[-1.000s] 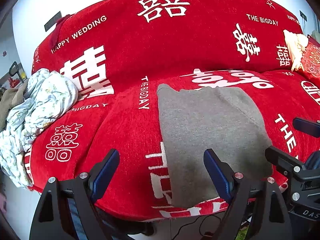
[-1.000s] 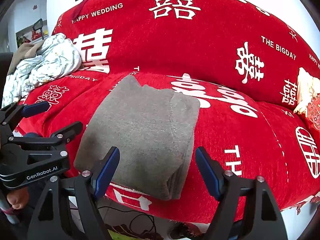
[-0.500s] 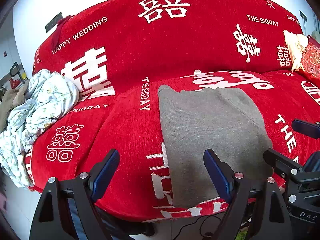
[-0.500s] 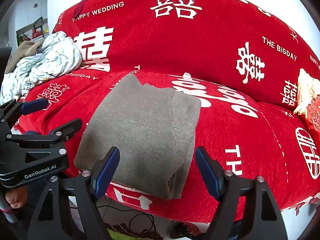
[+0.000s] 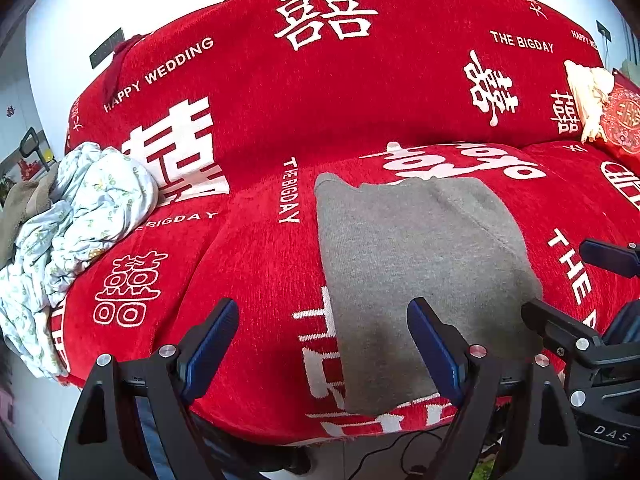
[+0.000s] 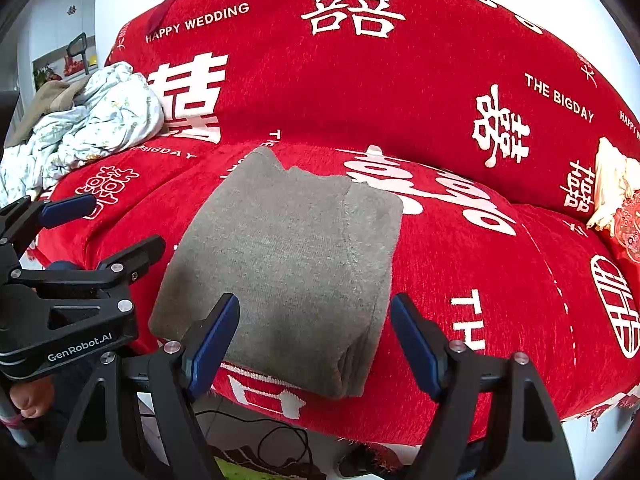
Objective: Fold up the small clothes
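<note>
Your left gripper (image 5: pixel 322 344) and right gripper (image 6: pixel 316 340) gape empty; folded grey garment (image 6: pixel 288 264) lies on the red sofa cover (image 6: pixel 480 260), crumpled floral bedding (image 5: pixel 80 216) well left.

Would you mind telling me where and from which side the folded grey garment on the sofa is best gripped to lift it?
Probably the near right corner of the grey garment, where its stacked layers show as an open edge by the sofa seat front. Come in from the front with the open right gripper, one finger sliding under the stack, so all layers lift together.
</note>
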Demonstrator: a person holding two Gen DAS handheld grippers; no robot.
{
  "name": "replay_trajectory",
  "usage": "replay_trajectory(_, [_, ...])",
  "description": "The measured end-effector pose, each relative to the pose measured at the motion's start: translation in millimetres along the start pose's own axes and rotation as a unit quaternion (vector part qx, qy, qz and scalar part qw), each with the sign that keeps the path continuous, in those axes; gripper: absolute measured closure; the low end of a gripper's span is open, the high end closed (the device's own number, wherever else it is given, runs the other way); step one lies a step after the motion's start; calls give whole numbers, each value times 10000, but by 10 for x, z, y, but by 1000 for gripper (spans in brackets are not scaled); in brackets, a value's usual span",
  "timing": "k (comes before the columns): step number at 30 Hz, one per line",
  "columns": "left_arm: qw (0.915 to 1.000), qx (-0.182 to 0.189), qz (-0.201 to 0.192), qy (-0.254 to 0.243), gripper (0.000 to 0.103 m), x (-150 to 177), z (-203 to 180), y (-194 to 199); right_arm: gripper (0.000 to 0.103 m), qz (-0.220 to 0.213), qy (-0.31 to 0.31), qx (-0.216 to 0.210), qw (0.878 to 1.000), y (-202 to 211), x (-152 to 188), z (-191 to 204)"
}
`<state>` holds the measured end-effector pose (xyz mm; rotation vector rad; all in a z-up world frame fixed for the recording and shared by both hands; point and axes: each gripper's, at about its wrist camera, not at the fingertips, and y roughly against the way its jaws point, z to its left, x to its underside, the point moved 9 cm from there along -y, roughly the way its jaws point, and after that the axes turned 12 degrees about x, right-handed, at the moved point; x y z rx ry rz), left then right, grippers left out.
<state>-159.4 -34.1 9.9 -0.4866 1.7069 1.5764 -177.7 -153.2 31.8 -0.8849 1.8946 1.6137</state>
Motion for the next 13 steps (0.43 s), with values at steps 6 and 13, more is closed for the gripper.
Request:
replay_trajectory(6, [10000,1,16,8,16,9,-11,-7,23,21,36,-16,10000,-21,34,6])
replay_trajectory(13, [10000,9,37,35,16,30,-14,-18,23,27,41,-20,10000,-28,48,6])
